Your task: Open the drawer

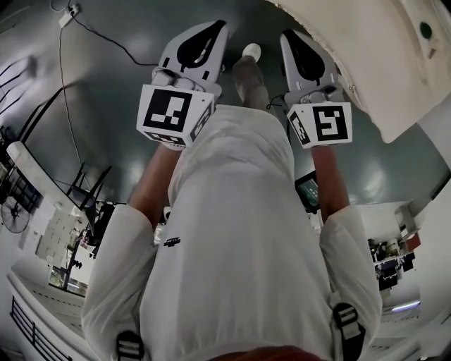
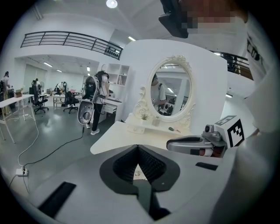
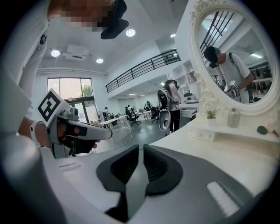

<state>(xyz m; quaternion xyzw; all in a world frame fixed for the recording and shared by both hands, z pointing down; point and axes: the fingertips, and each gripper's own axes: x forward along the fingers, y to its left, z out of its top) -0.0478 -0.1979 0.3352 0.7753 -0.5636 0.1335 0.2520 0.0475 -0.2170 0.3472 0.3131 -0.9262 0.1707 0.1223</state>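
A large open-plan office or lab hall. There is a polished grey floor (image 2: 48,135), and at the left stand desks (image 2: 11,103) with wheeled office chairs (image 2: 40,101). A railed mezzanine (image 2: 70,41) runs along the upper left under recessed ceiling lights (image 2: 111,3). A person (image 2: 99,100) stands mid-frame, and a white dressing table (image 2: 116,138) is set out at centre.

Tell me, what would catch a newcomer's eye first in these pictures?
The oval mirror in an ornate white frame stands out, upright at the back of the white dressing table. Nearer, the left gripper and right gripper, pale grey two-jaw tools, are held side by side before it, both with jaws together and empty.
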